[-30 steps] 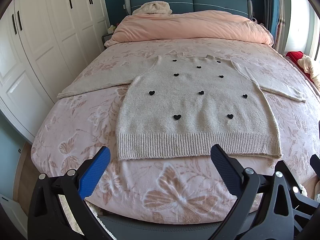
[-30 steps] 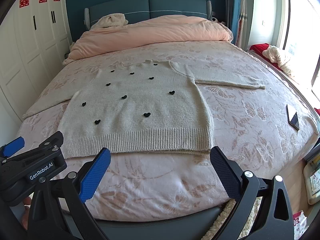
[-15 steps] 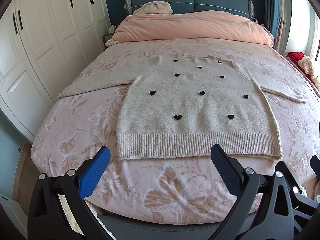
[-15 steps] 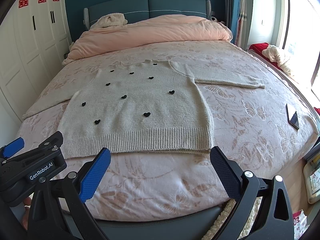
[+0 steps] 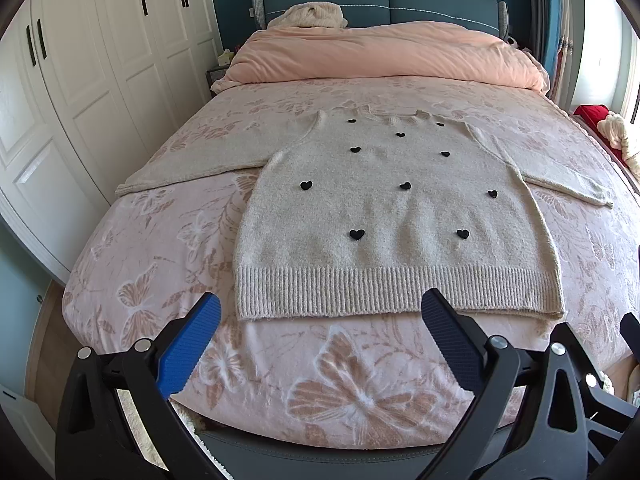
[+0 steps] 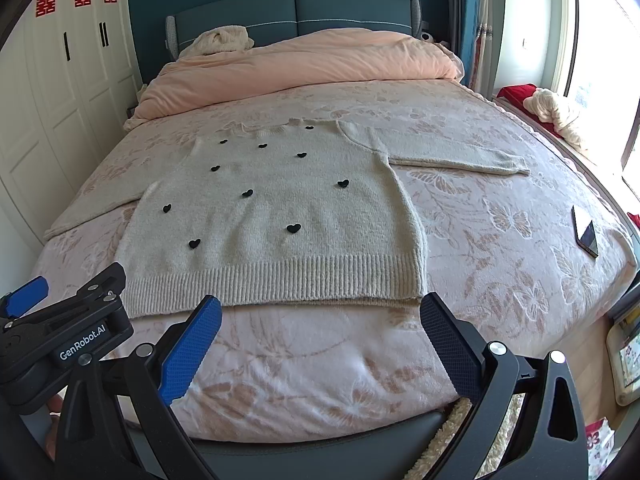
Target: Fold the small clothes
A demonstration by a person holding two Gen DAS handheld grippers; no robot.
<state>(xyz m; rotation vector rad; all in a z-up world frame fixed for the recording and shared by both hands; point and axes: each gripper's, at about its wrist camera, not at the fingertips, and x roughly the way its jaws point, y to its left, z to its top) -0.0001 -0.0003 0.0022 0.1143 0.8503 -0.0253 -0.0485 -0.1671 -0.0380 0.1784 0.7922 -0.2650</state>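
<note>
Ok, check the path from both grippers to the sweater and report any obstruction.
Nothing visible blocks either one. Only bare floral bedspread lies between the open left gripper, the open right gripper and the sweater hem. The phone lies well off to the right.

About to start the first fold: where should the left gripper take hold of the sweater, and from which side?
Probably the cuff of the sweater's left-hand sleeve, approached from the wardrobe side. The sleeve lies spread flat toward that bed edge, so its free end can be pinched and carried across the body. The left gripper is open and short of the hem, holding nothing.
</note>
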